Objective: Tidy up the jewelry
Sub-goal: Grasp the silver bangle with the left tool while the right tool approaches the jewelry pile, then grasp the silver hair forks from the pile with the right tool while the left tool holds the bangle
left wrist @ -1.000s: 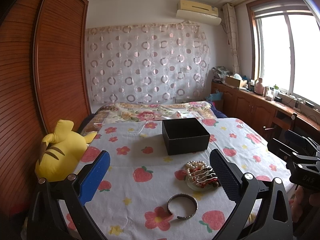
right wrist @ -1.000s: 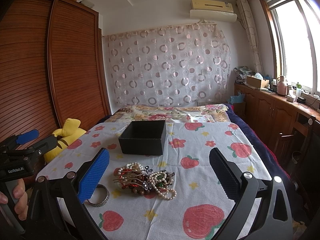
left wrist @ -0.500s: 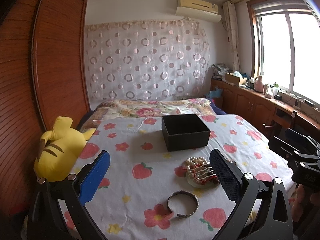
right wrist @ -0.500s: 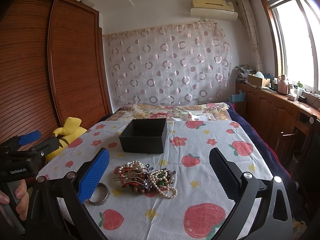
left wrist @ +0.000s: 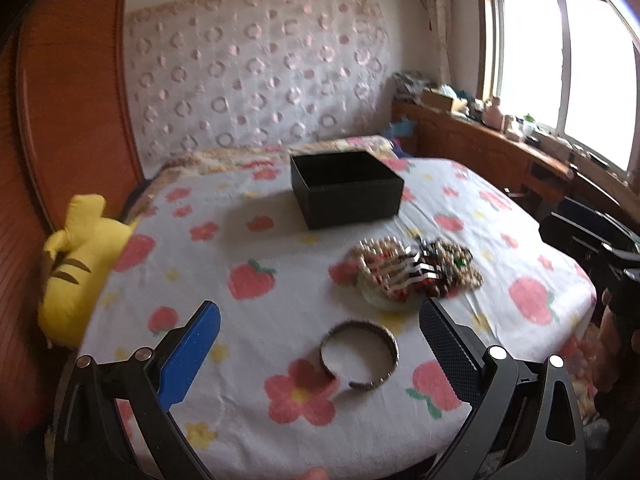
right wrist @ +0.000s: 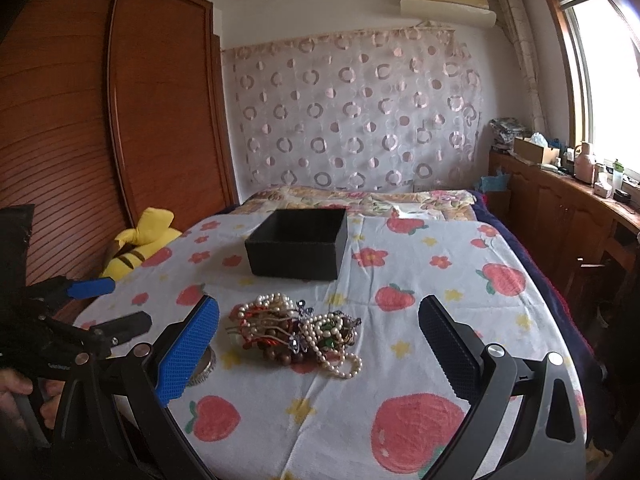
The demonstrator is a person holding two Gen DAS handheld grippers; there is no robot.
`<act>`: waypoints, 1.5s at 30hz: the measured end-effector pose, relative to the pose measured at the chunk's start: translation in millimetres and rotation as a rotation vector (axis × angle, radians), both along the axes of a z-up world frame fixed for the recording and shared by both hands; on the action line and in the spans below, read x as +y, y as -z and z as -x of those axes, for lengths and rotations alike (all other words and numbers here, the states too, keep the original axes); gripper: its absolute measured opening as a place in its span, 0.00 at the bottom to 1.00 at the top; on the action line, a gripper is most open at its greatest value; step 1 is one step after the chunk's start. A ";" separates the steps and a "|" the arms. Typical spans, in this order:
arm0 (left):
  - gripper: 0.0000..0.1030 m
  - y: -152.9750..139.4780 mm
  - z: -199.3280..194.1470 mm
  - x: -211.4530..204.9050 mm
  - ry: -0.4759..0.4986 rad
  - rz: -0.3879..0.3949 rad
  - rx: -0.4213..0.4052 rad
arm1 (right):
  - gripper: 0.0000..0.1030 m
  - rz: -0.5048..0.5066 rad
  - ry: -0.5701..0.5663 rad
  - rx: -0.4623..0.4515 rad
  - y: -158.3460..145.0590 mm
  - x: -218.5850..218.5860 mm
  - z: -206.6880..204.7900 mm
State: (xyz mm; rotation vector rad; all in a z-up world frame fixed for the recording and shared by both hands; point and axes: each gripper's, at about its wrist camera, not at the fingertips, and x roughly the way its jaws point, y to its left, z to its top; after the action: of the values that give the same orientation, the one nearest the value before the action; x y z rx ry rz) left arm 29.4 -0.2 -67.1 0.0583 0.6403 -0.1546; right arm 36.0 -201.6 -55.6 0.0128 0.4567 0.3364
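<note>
Lowered toward the bangle (left wrist: 359, 354) at 12 o'clock, the left gripper (left wrist: 320, 344), jaws apart, must be closed next.

Left jaws: spread wide over the bed sheet (left wrist: 248, 432), only the open bangle (left wrist: 360, 354) lying between them
Right jaws: spread wide, jewelry heap (right wrist: 298, 332) between and ahead
Path to black box (right wrist: 296, 248): bare sheet between heap and box; top open
Left edge: yellow plush toy (left wrist: 76, 256) against wardrobe (right wrist: 132, 120)
Right edge: wooden cabinets (right wrist: 560, 208) beside bed
</note>
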 end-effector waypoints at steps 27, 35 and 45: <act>0.69 54.4 -27.4 -17.2 0.162 0.046 0.230 | 0.68 0.067 -0.146 0.200 57.8 -6.2 -39.9; 0.56 54.2 -26.6 -10.9 0.162 0.052 0.210 | 0.56 0.083 -0.236 0.212 53.5 15.4 -47.0; 0.56 45.2 -23.6 15.8 0.096 0.101 0.169 | 0.52 0.242 -0.361 0.217 57.8 72.9 -60.5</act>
State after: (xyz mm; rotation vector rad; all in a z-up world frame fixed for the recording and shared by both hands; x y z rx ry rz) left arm 53.0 15.6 -112.3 -0.0222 0.7980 -0.2861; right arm 96.5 -128.7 -113.4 -0.2743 0.7149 0.6363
